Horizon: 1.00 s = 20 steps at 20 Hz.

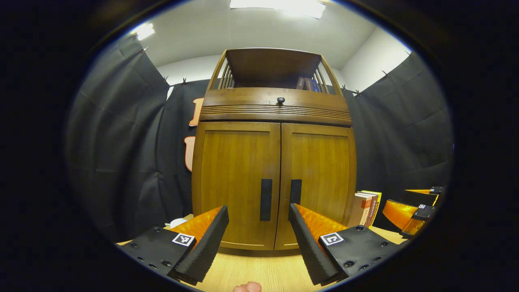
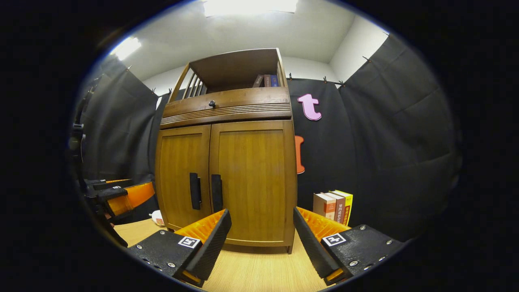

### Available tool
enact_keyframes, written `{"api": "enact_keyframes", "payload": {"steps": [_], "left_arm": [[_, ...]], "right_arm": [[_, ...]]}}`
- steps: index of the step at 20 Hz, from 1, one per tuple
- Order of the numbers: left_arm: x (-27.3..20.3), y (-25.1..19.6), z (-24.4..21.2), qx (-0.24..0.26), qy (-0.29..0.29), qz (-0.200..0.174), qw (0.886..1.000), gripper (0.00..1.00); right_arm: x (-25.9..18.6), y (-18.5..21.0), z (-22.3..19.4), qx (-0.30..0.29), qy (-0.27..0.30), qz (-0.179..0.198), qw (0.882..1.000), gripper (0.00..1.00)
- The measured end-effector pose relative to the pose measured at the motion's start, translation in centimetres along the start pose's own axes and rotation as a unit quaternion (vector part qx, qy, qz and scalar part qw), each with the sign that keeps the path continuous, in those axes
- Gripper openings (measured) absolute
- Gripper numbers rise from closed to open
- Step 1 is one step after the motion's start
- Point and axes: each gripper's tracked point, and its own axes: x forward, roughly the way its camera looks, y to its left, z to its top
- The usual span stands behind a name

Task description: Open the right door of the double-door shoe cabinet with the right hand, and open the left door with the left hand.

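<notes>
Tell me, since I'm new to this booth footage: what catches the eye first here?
The wooden cabinet dominates, standing on the table with both doors shut and two black handles side by side at the centre seam. The left gripper and right gripper hang open in front of it, touching nothing. A few books stand upright to the cabinet's right.
</notes>
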Motion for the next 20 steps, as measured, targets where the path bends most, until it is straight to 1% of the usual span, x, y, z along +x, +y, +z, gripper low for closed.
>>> {"api": "enact_keyframes", "payload": {"steps": [2,3,5,6,7,9,10,13,14,15,17,18,19,20], "left_arm": [[-0.2,0.5,0.1,0.002,-0.001,0.005,1.0,0.97],[-0.2,0.8,0.0,0.003,0.0,0.008,1.0,0.93],[-0.2,1.4,0.0,0.005,0.002,0.015,1.0,0.93],[-0.2,1.7,0.0,0.005,0.002,0.019,1.0,0.93],[-0.3,2.0,0.0,0.004,0.002,0.023,1.0,0.97],[-0.4,2.6,0.2,0.005,0.0,0.029,1.0,0.97],[-0.4,3.0,0.4,0.008,-0.001,0.032,0.999,0.93],[-0.7,4.0,0.7,0.017,-0.004,0.042,0.999,0.93],[-0.7,4.4,0.9,0.018,-0.006,0.046,0.999,0.93],[-0.8,4.7,1.1,0.019,-0.008,0.049,0.999,0.93],[-1.0,5.6,1.4,0.024,-0.01,0.059,0.998,0.93],[-1.0,6.1,1.5,0.025,-0.011,0.063,0.998,0.93],[-1.0,6.5,1.5,0.026,-0.011,0.068,0.997,0.97],[-1.0,6.8,1.5,0.026,-0.011,0.072,0.997,0.93]], "right_arm": [[0.6,0.5,-0.1,0.002,0.002,0.007,1.0,0.94],[1.0,0.8,0.0,0.002,0.002,0.011,1.0,0.94],[1.8,1.4,0.4,0.006,-0.002,0.02,1.0,0.94],[2.4,1.9,0.7,0.01,-0.004,0.027,1.0,0.97],[3.0,2.5,0.9,0.013,-0.006,0.035,0.999,0.94],[4.4,3.9,1.6,0.012,-0.014,0.053,0.998,0.94],[5.3,4.4,1.9,0.012,-0.018,0.059,0.998,0.94],[7.9,6.8,2.3,0.028,-0.022,0.086,0.996,0.93],[9.1,7.6,2.2,0.029,-0.02,0.095,0.995,0.96],[10.2,8.3,2.0,0.029,-0.017,0.103,0.994,0.93],[12.5,9.4,1.7,0.026,-0.018,0.11,0.993,0.94],[13.8,9.9,1.4,0.025,-0.018,0.111,0.993,0.97],[14.9,10.5,1.2,0.024,-0.015,0.112,0.993,0.97],[15.9,11.0,0.9,0.024,-0.011,0.114,0.993,0.97]]}}
